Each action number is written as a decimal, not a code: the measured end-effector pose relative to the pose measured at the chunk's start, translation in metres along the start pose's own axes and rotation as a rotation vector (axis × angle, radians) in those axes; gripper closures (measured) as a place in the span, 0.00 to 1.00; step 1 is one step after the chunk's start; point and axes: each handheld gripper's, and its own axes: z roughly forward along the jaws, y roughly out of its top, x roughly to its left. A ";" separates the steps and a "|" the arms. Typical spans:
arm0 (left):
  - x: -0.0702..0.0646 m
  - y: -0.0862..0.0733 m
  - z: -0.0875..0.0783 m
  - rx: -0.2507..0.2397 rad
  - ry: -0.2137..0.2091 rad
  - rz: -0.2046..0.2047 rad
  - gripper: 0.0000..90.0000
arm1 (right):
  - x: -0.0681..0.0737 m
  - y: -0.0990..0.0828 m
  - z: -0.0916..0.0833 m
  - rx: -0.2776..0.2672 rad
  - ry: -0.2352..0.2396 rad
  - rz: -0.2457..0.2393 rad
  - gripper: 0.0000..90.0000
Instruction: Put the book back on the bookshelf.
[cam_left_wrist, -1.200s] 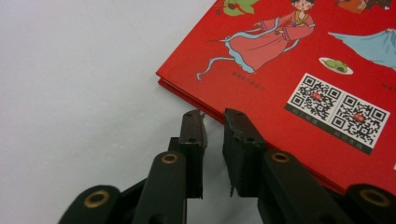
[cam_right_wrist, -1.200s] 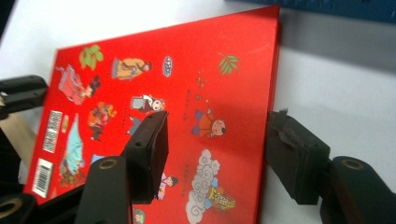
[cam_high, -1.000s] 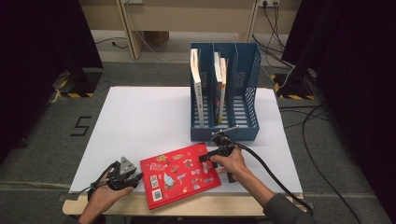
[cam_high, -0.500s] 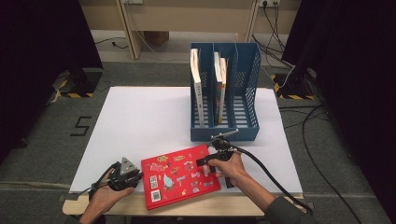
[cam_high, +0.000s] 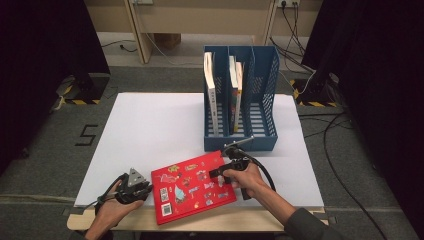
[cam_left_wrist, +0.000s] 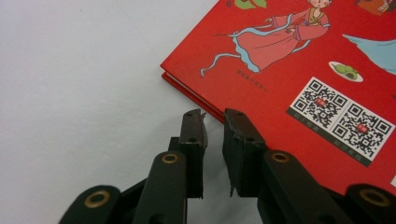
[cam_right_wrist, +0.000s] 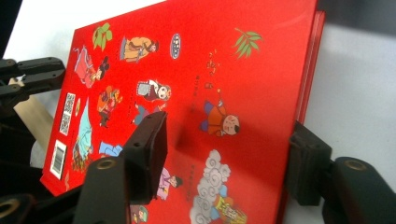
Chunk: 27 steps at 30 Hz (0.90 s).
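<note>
Near the table's front edge, a little right of the middle, lies the red book, flat, its near corner reaching out over the wooden lip. Your right gripper straddles its right edge: in the right gripper view the jaws stand spread, one above the picture cover and one just off the edge beside the pages, and neither presses on the book. Your left gripper sits at the front left, just beside the book's left edge. In the left gripper view its jaws are nearly pressed together, a thin gap between them, holding nothing, with the tips at the cover's edge near a corner; whether they touch it you cannot tell. Toward the back right stands the blue rack, with books upright in its left and middle compartments.
</note>
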 end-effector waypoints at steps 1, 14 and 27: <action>0.000 0.000 0.000 -0.004 0.003 -0.001 0.85 | -0.001 0.001 -0.002 -0.004 0.009 -0.010 0.48; 0.004 -0.001 0.000 -0.007 0.028 -0.016 0.67 | 0.021 0.026 -0.047 -0.104 0.074 -0.112 0.61; 0.006 -0.002 0.000 -0.013 0.021 -0.031 0.66 | 0.046 0.043 -0.054 -0.034 0.057 -0.188 0.60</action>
